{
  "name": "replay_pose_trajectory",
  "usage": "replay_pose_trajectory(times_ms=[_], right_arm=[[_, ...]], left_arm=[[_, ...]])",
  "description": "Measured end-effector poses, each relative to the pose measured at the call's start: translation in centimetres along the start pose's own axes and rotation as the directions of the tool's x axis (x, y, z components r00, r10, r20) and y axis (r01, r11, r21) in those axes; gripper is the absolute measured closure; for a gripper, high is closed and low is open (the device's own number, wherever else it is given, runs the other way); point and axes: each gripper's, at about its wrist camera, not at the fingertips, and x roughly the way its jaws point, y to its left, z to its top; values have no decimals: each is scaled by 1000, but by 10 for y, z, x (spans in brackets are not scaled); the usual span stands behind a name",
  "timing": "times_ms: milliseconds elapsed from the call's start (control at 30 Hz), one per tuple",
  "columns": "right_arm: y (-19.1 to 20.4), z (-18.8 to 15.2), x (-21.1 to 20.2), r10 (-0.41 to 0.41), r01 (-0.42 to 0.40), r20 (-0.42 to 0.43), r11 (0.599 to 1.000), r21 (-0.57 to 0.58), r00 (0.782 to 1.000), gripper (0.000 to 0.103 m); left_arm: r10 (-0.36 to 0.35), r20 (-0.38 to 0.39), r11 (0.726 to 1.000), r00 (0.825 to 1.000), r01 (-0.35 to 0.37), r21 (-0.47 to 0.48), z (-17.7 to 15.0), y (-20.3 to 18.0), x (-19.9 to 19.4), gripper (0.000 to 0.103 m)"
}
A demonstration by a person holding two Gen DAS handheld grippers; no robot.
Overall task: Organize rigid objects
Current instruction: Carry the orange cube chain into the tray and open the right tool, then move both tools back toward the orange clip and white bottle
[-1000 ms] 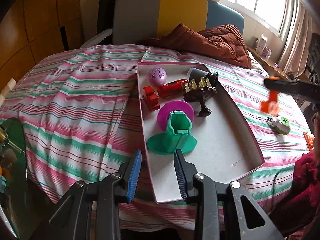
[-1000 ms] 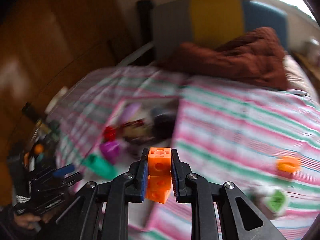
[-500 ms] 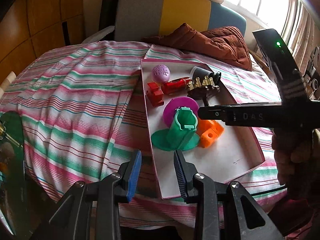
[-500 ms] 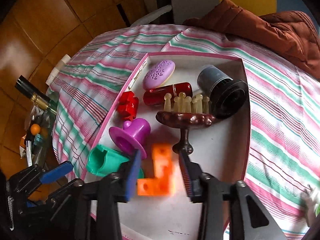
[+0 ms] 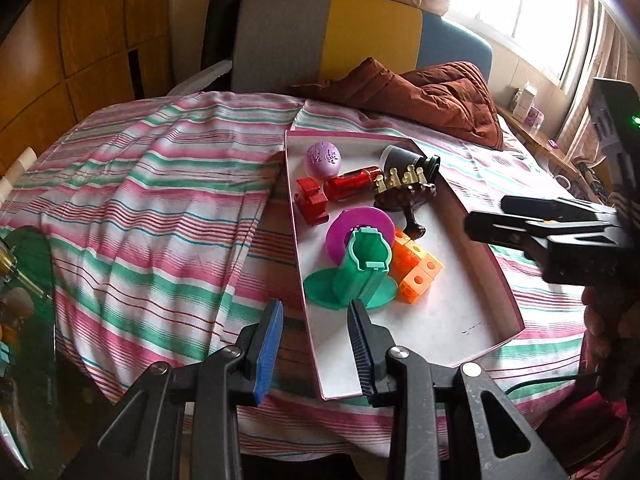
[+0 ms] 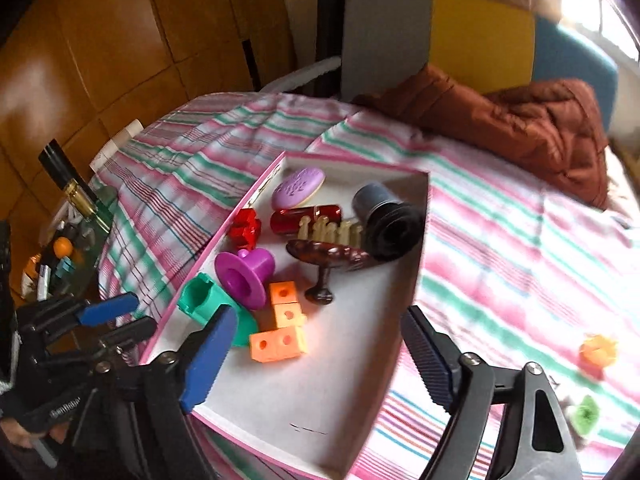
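A white tray with a pink rim (image 5: 460, 312) (image 6: 304, 400) lies on the striped tablecloth. In it lie the orange block piece (image 5: 416, 266) (image 6: 280, 328), a green stand (image 5: 356, 276) (image 6: 204, 304), a purple funnel (image 5: 360, 226) (image 6: 244, 274), a red block (image 5: 312, 200), a red cylinder (image 5: 352, 182), a lilac egg (image 5: 323, 158), a brown stemmed dish (image 5: 408, 204) and a dark tube (image 6: 388, 220). My left gripper (image 5: 316, 340) is open and empty at the tray's near edge. My right gripper (image 6: 316, 356) is wide open and empty above the tray.
On the cloth right of the tray lie a small orange piece (image 6: 598, 352) and a green-and-white piece (image 6: 584, 414). A brown jacket (image 5: 436, 96) lies at the back. A glass side table with bottles (image 6: 64, 236) stands at the left.
My right gripper carried the orange block piece over the tray, opened and let it go beside the green stand. It has since pulled back and opened wider. The left gripper barely moved.
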Motion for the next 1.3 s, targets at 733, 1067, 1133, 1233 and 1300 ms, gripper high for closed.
replay_pose_trajectory(times_ms=[733,1067,1133,1233,1300], right_arm=[[-155,-33,-73,-273,234,93,924,303,958,8],[-267,-98,-90,-446,350,-37,646,678,894,8],[-281,-105,-96,-460,341,-42,592,730,887,8],[-297,-117,-99,-439,315,-68,520,794,896,8],[-303,-122,-100,-415,285,-64,495,821,908,8]], left_arm=[[-14,55,993,998,7,120,16,-42,-18,70],[-50,30,974,998,42,224,26,-88,-10,70],[-67,21,968,998,60,243,28,-101,-5,70],[-94,7,957,996,89,277,31,-122,2,70],[-121,-13,947,993,120,299,32,-138,8,70]])
